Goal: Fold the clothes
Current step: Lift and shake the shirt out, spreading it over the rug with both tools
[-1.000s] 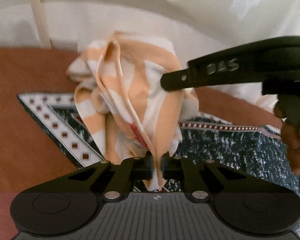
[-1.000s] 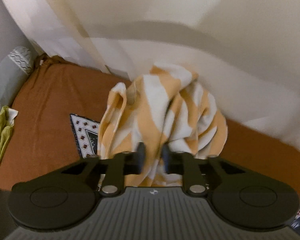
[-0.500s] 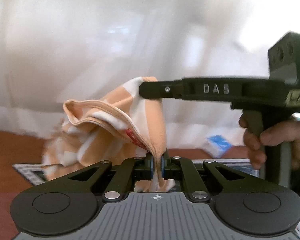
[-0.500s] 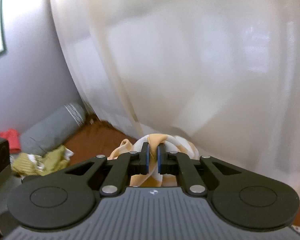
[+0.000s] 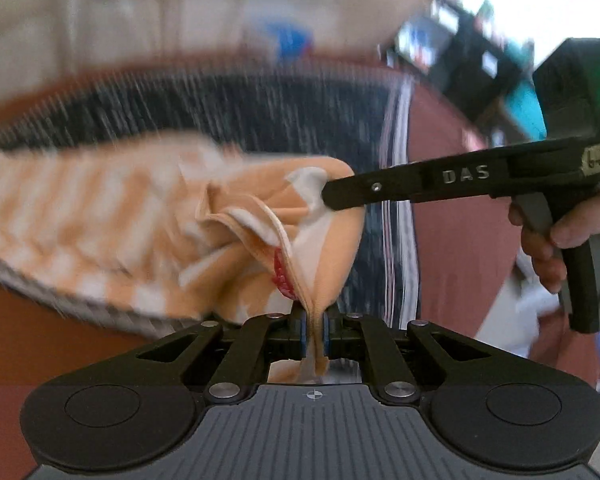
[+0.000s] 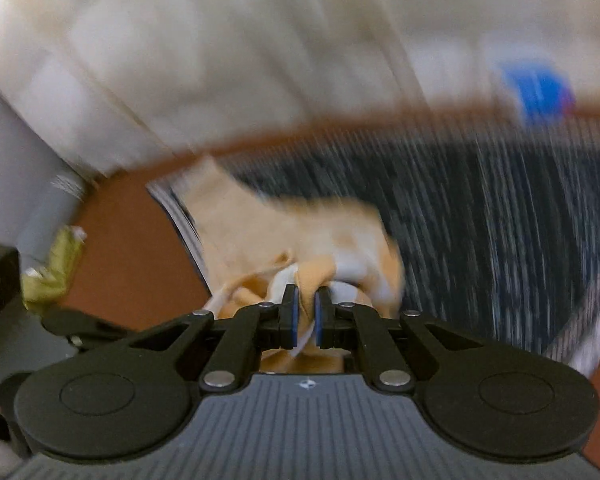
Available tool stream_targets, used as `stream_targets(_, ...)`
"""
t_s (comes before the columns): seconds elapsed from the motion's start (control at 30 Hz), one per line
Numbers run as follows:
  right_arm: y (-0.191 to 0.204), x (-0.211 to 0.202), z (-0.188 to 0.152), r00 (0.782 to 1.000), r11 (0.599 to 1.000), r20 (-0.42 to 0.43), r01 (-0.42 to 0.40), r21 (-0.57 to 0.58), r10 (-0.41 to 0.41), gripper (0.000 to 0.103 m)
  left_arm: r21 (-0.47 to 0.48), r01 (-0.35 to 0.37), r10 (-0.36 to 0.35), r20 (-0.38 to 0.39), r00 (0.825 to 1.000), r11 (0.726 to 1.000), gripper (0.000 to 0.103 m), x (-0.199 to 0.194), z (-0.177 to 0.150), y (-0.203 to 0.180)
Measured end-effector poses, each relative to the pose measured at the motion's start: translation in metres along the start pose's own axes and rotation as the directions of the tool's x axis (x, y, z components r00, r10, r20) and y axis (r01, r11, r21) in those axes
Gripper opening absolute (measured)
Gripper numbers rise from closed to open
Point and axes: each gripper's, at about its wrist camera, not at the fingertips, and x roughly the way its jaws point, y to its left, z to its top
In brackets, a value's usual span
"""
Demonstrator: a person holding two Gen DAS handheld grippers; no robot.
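left view, grip: left gripper (image 5: 314, 330) pads clamped on a pinched edge of the shirt (image 5: 236, 232), cloth plainly between them; jaws opening a hair but fabric not released
left view, right tool: right gripper (image 5: 327, 195) comes in from the right, tips buried in the shirt's upper fold beside the collar; its hand (image 5: 560, 236) on the trigger
left view, change: half a second ago the backdrop was white curtain, now it is the dark rug (image 5: 300, 120) and rust-brown bed (image 5: 460, 240), all streaked; shirt trails out to the left in a blur
right view, grip: right gripper (image 6: 305, 316) narrow, blue pads (image 6: 295, 316) nipping an orange-white fold
right view, shirt: shirt (image 6: 300, 236) bunched just past the fingers, over the rug's left edge; whether it touches the rug, cannot tell
right view, change: a second ago shirt hung crumpled in front of the curtain (image 6: 220, 40); now the camera looks down on rug (image 6: 480, 220) and bed
right view, side: green cloth (image 6: 56, 264) well apart at left
meaning: likely a swing to throw the shirt flat on the rug; both holds kept, no fold made yet
risk: left hold looks thin, edge could slip mid-swing
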Motion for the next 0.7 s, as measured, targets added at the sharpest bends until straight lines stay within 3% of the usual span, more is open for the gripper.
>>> stream_targets(0.03, -0.01, 0.008, -0.014, 0.999, 1.0, -0.033, 0.001, 0.03, 0.0, 0.009, -0.004, -0.007, 0.007, -0.029, 1.0, 1.0, 0.006, 0.013, -0.007, 0.003)
stream_targets(0.07, -0.019, 0.015, -0.026, 0.998, 0.998, -0.069, 0.0, 0.06, 0.005, 0.01, -0.007, -0.014, 0.014, -0.057, 0.998, 1.0, 0.016, 0.026, -0.014, 0.006)
stream_targets(0.1, -0.026, 0.023, -0.036, 0.995, 0.997, -0.102, 0.008, 0.075, -0.001, 0.01, -0.018, -0.025, 0.023, -0.074, 0.997, 1.0, 0.033, 0.032, -0.02, 0.008)
stream_targets(0.17, -0.035, 0.033, -0.049, 0.987, 0.997, -0.157, 0.039, 0.07, -0.028, 0.015, -0.056, -0.052, 0.048, -0.083, 0.995, 0.997, 0.04, 0.029, -0.031, 0.007)
stream_targets(0.23, -0.038, 0.036, -0.052, 0.979, 0.997, -0.199, 0.045, 0.055, -0.033, 0.028, -0.093, -0.079, 0.072, -0.084, 0.994, 0.993, 0.05, 0.023, -0.04, 0.006)
stream_targets(0.3, -0.039, 0.026, -0.044, 0.982, 0.998, -0.183, 0.051, 0.022, -0.046, 0.042, -0.131, -0.105, 0.101, -0.041, 0.994, 0.986, 0.063, 0.002, -0.041, 0.004)
stream_targets(0.37, -0.032, 0.01, -0.032, 0.992, 0.997, -0.116, 0.053, -0.049, -0.058, 0.042, -0.182, -0.15, 0.155, 0.015, 0.988, 0.972, 0.071, -0.016, -0.046, 0.004)
stream_targets(0.43, -0.022, -0.006, -0.018, 0.998, 0.99, -0.039, 0.047, -0.13, -0.053, 0.042, -0.244, -0.195, 0.216, 0.063, 0.974, 0.95, 0.074, -0.033, -0.049, 0.006)
stream_targets(0.53, -0.003, -0.016, 0.003, 0.999, 0.974, 0.024, -0.024, -0.226, 0.03, 0.045, -0.36, -0.241, 0.29, 0.09, 0.953, 0.901, 0.075, -0.042, -0.044, 0.019)
stream_targets(0.6, 0.007, -0.007, 0.011, 0.996, 0.965, 0.001, -0.09, -0.248, 0.093, 0.046, -0.414, -0.277, 0.339, 0.084, 0.937, 0.867, 0.075, -0.042, -0.039, 0.029)
stream_targets(0.7, 0.016, 0.027, 0.014, 0.989, 0.962, -0.082, -0.137, -0.238, 0.121, 0.046, -0.475, -0.314, 0.388, 0.065, 0.919, 0.822, 0.076, -0.04, -0.036, 0.039)
